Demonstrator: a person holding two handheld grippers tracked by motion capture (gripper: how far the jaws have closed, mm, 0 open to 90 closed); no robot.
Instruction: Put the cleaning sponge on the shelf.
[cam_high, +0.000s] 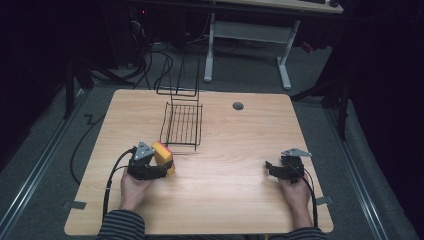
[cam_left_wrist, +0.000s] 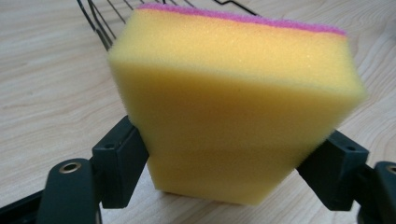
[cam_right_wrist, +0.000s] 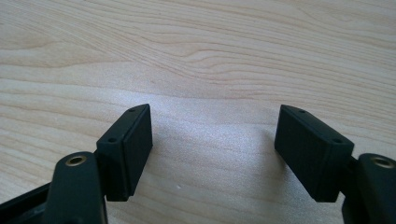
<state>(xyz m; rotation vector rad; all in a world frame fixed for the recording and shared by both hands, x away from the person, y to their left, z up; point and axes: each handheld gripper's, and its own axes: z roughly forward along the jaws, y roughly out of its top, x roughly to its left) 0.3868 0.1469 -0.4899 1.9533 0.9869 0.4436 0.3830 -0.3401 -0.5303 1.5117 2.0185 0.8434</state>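
Note:
A yellow sponge (cam_left_wrist: 233, 107) with a pink scouring layer on its far face stands upright between the jaws of my left gripper (cam_left_wrist: 224, 163), which is shut on it. From the high view the sponge (cam_high: 163, 155) sits at the left gripper (cam_high: 159, 165), just in front of a black wire rack (cam_high: 182, 124). The rack's wires (cam_left_wrist: 100, 23) show right behind the sponge. My right gripper (cam_high: 270, 167) rests low over the table at the right, open. Its jaws (cam_right_wrist: 212, 144) stand wide apart with bare wood between them.
The wooden table (cam_high: 225, 150) has a grey grommet (cam_high: 238, 106) at the back. A second wire frame (cam_high: 179, 82) rises at the rack's far end. Beyond the table are a white desk frame (cam_high: 247, 45) and cables on the floor.

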